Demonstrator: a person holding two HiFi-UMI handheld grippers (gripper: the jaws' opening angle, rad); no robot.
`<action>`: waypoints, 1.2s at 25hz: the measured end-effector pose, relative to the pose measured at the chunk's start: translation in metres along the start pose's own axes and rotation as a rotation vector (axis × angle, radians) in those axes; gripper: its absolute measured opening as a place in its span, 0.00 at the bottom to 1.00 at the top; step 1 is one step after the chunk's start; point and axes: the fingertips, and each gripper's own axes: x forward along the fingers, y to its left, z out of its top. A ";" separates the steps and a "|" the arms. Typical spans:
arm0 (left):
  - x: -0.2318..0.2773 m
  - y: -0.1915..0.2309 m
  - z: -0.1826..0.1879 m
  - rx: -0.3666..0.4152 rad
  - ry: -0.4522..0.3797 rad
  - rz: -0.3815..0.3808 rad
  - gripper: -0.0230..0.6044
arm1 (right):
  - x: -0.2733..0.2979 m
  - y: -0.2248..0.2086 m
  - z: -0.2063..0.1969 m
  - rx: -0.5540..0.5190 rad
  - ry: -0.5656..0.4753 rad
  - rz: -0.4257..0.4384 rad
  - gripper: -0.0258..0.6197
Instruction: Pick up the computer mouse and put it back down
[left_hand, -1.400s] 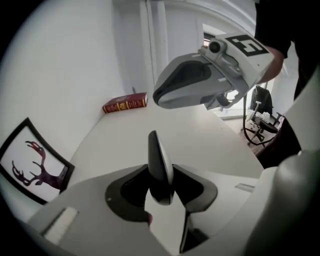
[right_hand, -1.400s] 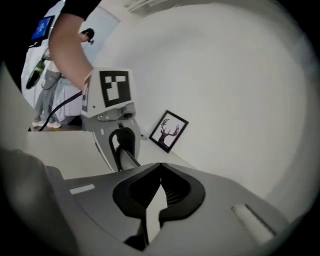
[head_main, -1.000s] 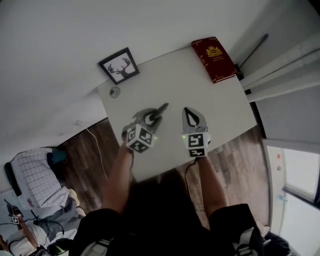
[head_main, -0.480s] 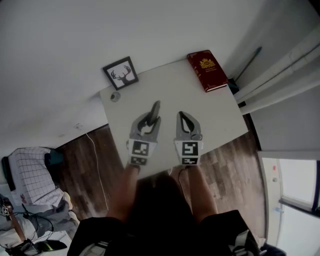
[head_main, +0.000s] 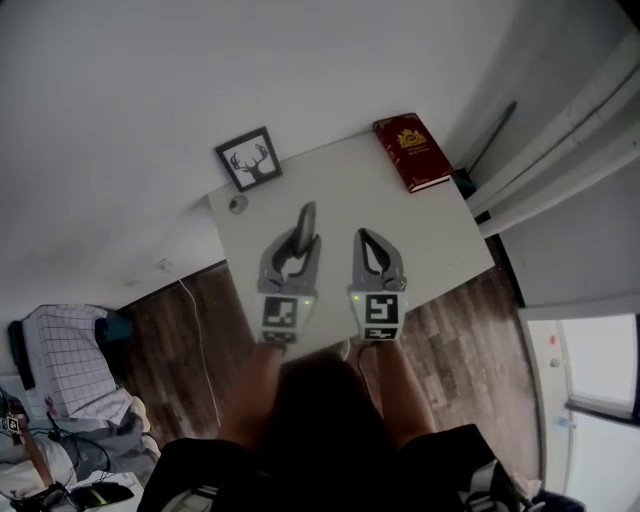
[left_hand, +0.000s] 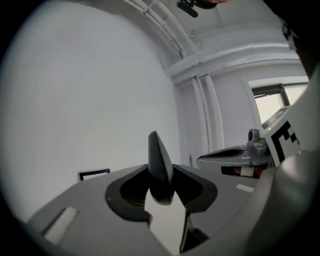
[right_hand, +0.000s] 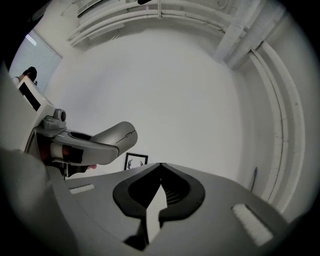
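Head view: the left gripper (head_main: 302, 244) hangs over the white table (head_main: 440, 230) with the computer mouse (head_main: 306, 218) sticking out past its jaw tips; the right gripper (head_main: 363, 236) is just beside it, jaws drawn together; a framed deer picture (head_main: 248, 158), a small round object (head_main: 237, 204) and a red book (head_main: 412, 152) lie along the table's far edge.

Left gripper view: the jaws stand partly apart and clamp the grey mouse (left_hand: 158, 156) on its edge, its narrow end pointing up, with the wall behind it; the right gripper shows side-on at the right.

Right gripper view: the jaws meet at their tips with nothing between them; at the left, the mouse (right_hand: 116, 135) juts out of the left gripper, off the table.
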 end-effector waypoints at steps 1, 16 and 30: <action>-0.001 0.000 0.002 0.005 -0.004 -0.005 0.26 | -0.001 0.001 0.004 0.000 -0.007 -0.008 0.06; -0.061 0.008 0.026 0.054 -0.060 -0.037 0.26 | -0.051 0.047 0.044 -0.050 -0.043 -0.122 0.06; -0.102 -0.032 0.092 0.018 -0.215 -0.069 0.26 | -0.117 0.040 0.096 -0.093 -0.113 -0.203 0.06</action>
